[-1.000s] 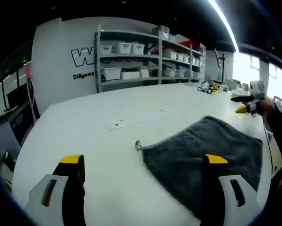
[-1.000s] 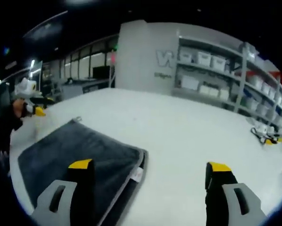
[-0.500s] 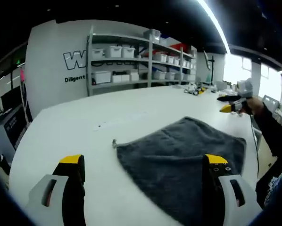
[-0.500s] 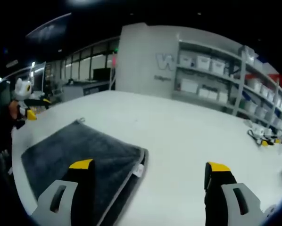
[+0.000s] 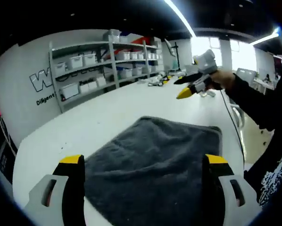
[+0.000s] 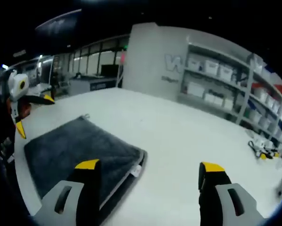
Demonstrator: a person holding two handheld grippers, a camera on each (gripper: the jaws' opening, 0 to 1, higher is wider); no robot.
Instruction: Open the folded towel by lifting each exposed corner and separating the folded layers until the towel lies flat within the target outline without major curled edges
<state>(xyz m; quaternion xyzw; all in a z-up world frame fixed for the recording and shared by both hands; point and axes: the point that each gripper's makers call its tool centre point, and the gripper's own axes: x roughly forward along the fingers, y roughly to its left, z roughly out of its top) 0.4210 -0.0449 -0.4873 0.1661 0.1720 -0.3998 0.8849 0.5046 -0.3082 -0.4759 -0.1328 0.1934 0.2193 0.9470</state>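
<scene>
Bright ceiling light strips (image 5: 178, 16) and glaring windows (image 5: 240, 52) light the glossy white table (image 6: 178, 136); fisheye edges bend, soft and dim.

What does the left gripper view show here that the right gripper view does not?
Left gripper view: the right gripper held above the table beyond the towel's far edge, a dark sleeve, bright windows.

Right gripper view: the towel's small white tag at its near corner, a hanging loop at the far corner, the left gripper at the side.

Both: the folded grey towel on the white table, shelves of bins, open grippers.
</scene>
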